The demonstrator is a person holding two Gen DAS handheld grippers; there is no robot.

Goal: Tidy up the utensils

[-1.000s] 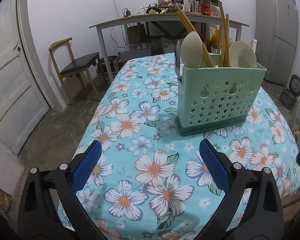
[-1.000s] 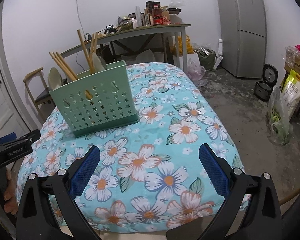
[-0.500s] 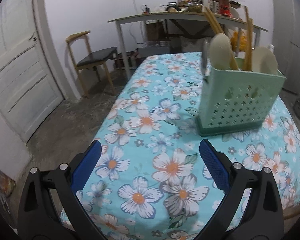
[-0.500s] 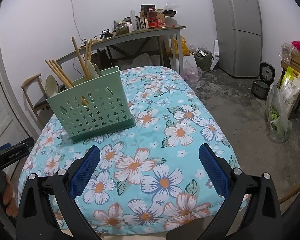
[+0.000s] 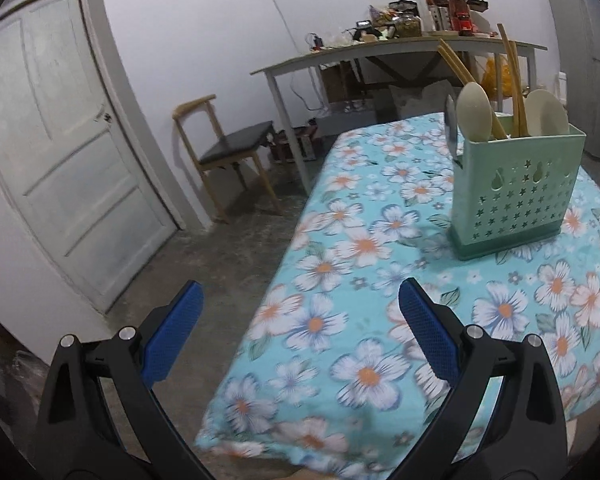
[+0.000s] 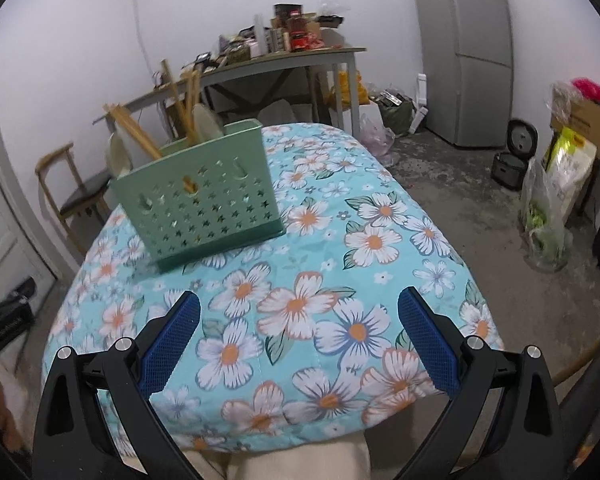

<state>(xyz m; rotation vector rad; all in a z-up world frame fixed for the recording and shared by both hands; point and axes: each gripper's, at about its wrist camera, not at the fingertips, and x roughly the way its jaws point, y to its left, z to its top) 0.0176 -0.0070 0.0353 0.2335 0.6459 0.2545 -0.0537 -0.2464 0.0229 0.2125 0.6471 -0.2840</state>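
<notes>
A mint-green utensil caddy (image 5: 516, 192) stands upright on a table draped in a floral cloth (image 6: 340, 280), holding pale spoons (image 5: 476, 110) and wooden chopsticks (image 5: 514, 80). The left gripper (image 5: 300, 320) hangs over the table's near left edge, jaws spread wide and holding nothing, well short of the caddy. The right gripper (image 6: 300, 324) hovers above the cloth's near end, its blue-padded jaws likewise spread and empty.

Both grippers' fingers (image 5: 428, 332) (image 6: 426, 336) wide apart, empty.
</notes>
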